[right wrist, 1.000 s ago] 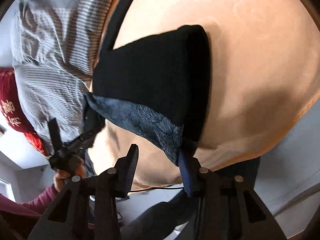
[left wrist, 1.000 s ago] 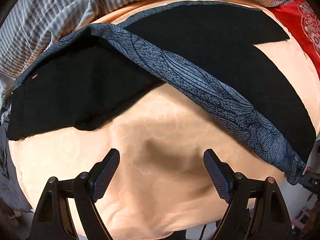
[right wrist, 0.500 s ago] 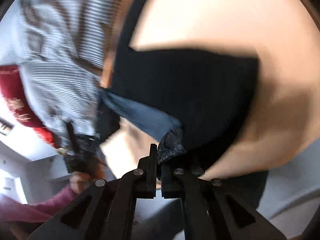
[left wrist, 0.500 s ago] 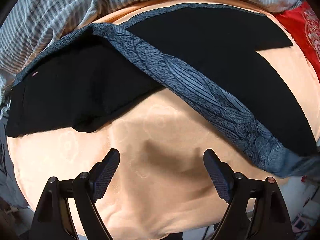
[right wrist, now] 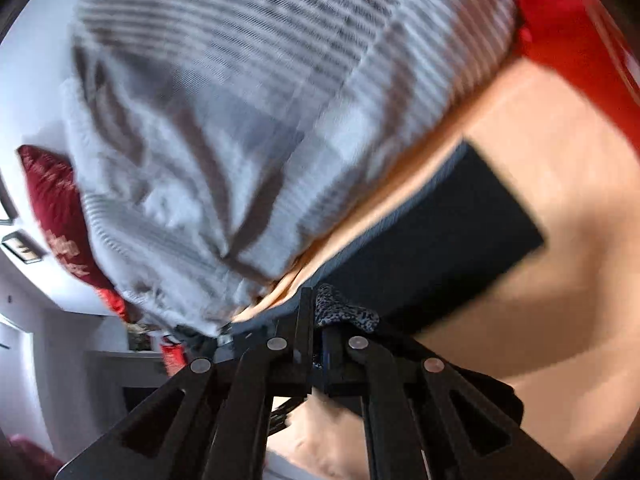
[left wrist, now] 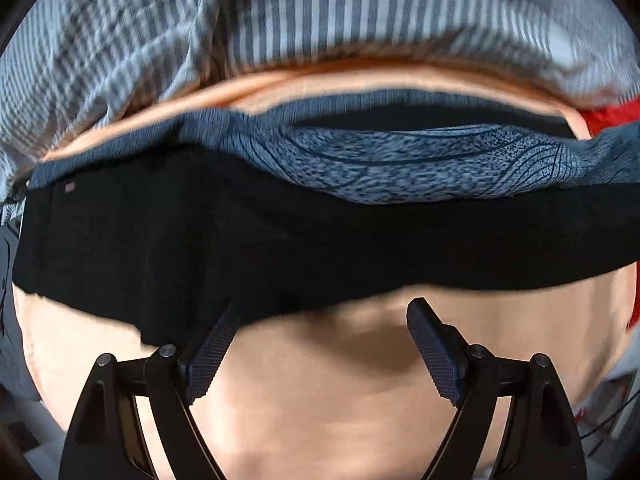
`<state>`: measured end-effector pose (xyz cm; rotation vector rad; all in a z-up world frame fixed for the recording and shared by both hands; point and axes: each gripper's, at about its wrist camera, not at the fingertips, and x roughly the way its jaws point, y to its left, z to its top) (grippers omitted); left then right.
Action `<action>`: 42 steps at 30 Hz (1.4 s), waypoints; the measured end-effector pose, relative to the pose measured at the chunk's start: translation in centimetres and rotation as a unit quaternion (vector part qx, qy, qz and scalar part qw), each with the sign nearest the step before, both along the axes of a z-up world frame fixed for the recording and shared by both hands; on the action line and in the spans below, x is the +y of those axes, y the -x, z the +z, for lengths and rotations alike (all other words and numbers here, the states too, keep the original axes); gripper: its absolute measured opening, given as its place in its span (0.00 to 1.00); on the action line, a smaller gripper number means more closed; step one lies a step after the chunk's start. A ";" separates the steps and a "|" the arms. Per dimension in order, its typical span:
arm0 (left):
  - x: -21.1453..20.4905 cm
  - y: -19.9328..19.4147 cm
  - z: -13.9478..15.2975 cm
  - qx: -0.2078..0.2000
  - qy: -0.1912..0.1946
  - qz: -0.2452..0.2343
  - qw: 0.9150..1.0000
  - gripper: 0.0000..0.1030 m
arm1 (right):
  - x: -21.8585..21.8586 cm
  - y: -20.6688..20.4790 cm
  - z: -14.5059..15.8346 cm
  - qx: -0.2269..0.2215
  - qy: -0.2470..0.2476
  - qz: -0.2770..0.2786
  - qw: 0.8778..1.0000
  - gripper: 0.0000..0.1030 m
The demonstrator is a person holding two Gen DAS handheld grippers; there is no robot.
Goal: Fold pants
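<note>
Peach sheet (left wrist: 320, 412) covers the bed and fills the near half of the left wrist view; also the right side of the right wrist view (right wrist: 560, 200). Grey-and-white striped duvet (left wrist: 280, 20) bunched along the far edge, blurred; in the right wrist view it takes up the upper left (right wrist: 240, 100). Black pants (left wrist: 240, 240) lie across the sheet as a wide band from left to right, near edge just beyond the left gripper (left wrist: 326, 344) tips. A blue-grey patterned panel of the pants (left wrist: 400, 168) runs along their far side, folded over the black part. Small pink tag (left wrist: 70, 187) on the pants at far left. Red pillow (left wrist: 604, 118) at far right behind the pants; red fabric also at top right in the right wrist view (right wrist: 568, 12), and a dark red cushion with gold characters (right wrist: 52, 208) at left. Left gripper wide apart, holding nothing, hovering over bare sheet; its left finger (left wrist: 208, 356) overlaps the pants' near edge in view, contact cannot be told. Right gripper (right wrist: 316, 320) pinched together on a bunch of the patterned pants fabric (right wrist: 344, 312), which sticks out past the tips; the black pant leg (right wrist: 440, 248) stretches away from it to the right across the sheet. Right wrist view heavily motion-blurred.
</note>
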<state>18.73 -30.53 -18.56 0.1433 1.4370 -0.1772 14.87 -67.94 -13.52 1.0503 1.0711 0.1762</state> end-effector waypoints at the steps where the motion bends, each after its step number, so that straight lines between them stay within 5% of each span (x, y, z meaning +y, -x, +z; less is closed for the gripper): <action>1: -0.3 -0.9 -0.1 -0.006 0.000 0.006 1.000 0.84 | -0.5 -1.3 -0.6 0.007 0.008 0.003 1.000 0.03; 11: -5.1 -8.0 -4.3 -0.016 -0.026 0.060 0.998 0.84 | -4.2 -9.5 -9.3 0.122 0.098 0.020 0.988 0.09; 13: -5.6 -8.7 -4.9 -0.013 -0.035 0.062 0.997 0.84 | -4.8 -9.5 -10.1 0.146 0.101 0.018 0.984 0.24; 15: -5.8 -8.8 -4.6 -0.013 -0.040 0.069 0.997 0.84 | -5.3 -9.0 -9.3 0.145 0.093 0.010 0.985 0.51; 17: -5.9 -9.0 -3.9 -0.018 -0.036 0.072 0.997 0.84 | -5.8 -8.4 -7.4 0.134 0.137 -0.002 0.981 0.69; 20: -6.7 -9.3 -3.8 -0.015 -0.041 0.062 0.997 0.84 | -7.0 -7.8 -4.6 0.099 0.160 -0.003 0.982 0.67; 24: -10.0 -9.5 -4.9 -0.016 -0.067 0.052 0.996 0.84 | -4.9 -6.5 -4.5 0.118 0.171 0.063 0.976 0.35; 26: -10.5 -9.8 -5.4 -0.020 -0.068 0.059 0.996 0.84 | -3.4 -6.1 -5.5 0.126 0.175 0.096 0.972 0.30; 29: -11.3 -10.2 -5.8 -0.032 -0.080 0.065 0.994 0.94 | -1.2 -6.0 -8.0 0.156 0.214 0.131 0.955 0.29; 32: -11.3 -10.7 -6.3 -0.039 -0.080 0.068 0.994 0.98 | -1.1 -7.5 -9.5 0.147 0.227 0.116 0.956 0.22; 38: -11.2 -10.6 -3.8 -0.049 -0.063 0.077 0.994 0.98 | -0.9 -9.7 -7.4 0.134 0.235 0.098 0.958 0.27; 42: -13.0 -10.7 -1.8 -0.069 -0.043 0.036 0.996 0.98 | 1.2 -8.9 -5.4 0.110 0.255 0.133 0.951 0.27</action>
